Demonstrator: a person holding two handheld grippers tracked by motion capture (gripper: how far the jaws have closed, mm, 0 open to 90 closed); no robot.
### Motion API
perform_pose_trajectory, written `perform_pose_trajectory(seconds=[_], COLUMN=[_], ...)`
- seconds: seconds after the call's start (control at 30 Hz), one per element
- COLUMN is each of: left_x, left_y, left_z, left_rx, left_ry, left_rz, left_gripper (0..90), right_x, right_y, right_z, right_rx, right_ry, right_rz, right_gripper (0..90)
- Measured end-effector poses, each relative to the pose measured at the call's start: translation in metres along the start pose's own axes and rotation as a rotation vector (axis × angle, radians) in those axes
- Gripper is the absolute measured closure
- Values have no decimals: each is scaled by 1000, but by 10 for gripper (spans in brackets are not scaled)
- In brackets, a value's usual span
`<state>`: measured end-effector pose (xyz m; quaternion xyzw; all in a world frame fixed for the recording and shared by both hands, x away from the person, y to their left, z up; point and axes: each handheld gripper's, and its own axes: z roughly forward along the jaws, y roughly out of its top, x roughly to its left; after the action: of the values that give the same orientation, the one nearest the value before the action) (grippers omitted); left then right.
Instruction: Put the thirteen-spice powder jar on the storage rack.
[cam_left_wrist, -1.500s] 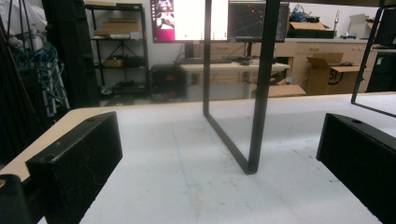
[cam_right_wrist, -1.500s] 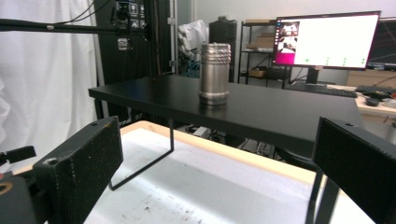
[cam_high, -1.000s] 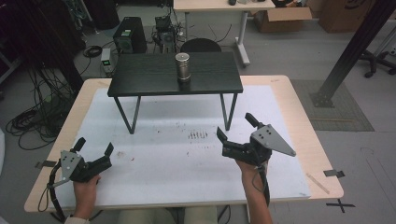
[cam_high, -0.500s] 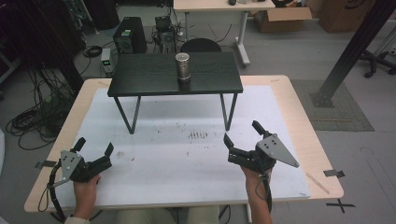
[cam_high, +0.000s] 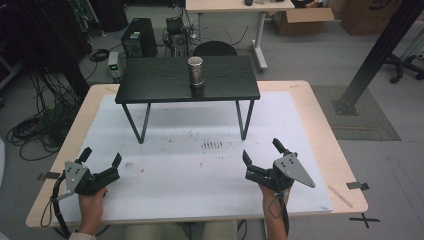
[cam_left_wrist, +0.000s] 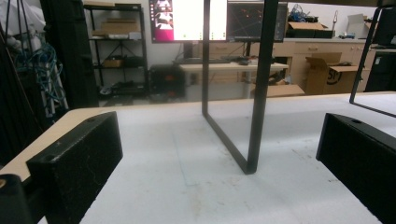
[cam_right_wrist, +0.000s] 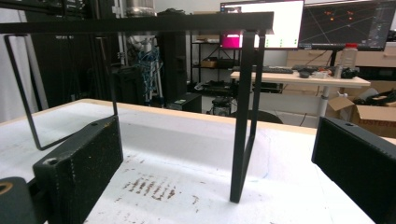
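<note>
While the left gripper (cam_high: 100, 159) sits where it was a second ago, at the near left of the counter (cam_high: 310, 107), the right gripper (cam_high: 262, 152) has dropped back toward the near edge and to the right. Both rest low over the white mat (cam_high: 190, 165), jaws spread wide, nothing between them. The metal canister (cam_high: 196, 71) stands upright on the small black table (cam_high: 150, 80) at the far side of the counter, unmoved and well apart from both grippers. In the right gripper view, a black table leg (cam_right_wrist: 243, 116) stands ahead between the jaws, with brown marks (cam_right_wrist: 149, 186) on the mat.
</note>
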<state>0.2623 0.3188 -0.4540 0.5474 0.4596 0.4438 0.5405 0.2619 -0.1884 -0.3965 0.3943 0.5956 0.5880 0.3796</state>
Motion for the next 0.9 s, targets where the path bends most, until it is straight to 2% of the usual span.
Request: perform_pose_trajectory(seconds=[0.3,0.5,0.9], left_x=[0,0,0], left_y=[0,0,0], left_z=[0,0,0], left_rx=[0,-2,-2], left_ry=[-2,-2,-2], left_rz=[-1,-2,1], left_gripper=[7,7,7], right_x=[-2,-4,-4], right_y=[-20,-35,-48], right_z=[4,6,5], right_rx=[12,7,-2], right_ry=[-29,-44,-72], right_rz=[-8,12,-2], right_gripper=[10,7,7])
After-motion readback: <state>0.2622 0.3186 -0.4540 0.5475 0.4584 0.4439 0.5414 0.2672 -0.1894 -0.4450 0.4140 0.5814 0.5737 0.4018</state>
